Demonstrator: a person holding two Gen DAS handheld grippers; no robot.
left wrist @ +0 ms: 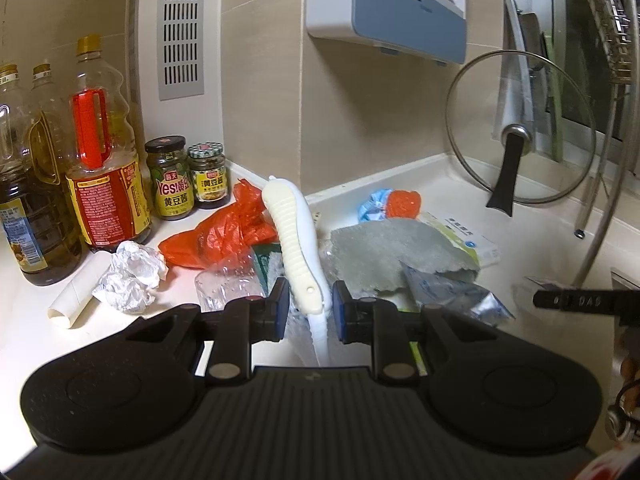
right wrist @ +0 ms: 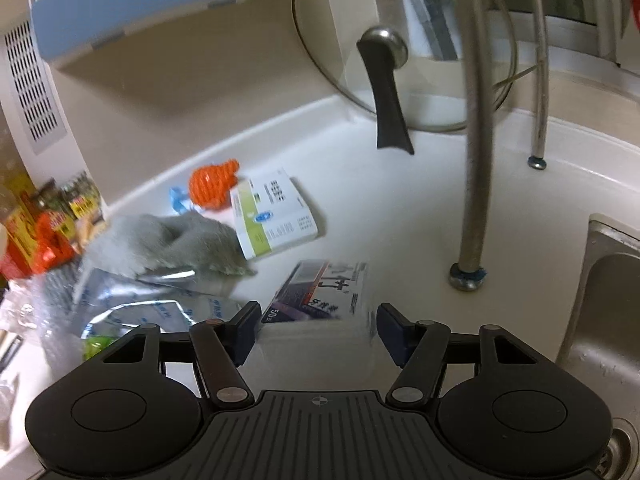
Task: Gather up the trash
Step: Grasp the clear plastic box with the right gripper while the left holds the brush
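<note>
A: The left gripper [left wrist: 310, 307] was seen narrowed around a white brush [left wrist: 294, 240], though contact of the pads with it could not be made out.

B: And the right gripper [right wrist: 316, 330]?

A: Its jaws were spread, a small box [right wrist: 320, 292] lying between them on the counter [right wrist: 400, 216], untouched.

B: The other trash?

A: Foil [left wrist: 130, 276], a red bag [left wrist: 224, 232] and a grey rag [left wrist: 384, 248] were scattered beside the jars [left wrist: 188, 176].
</note>
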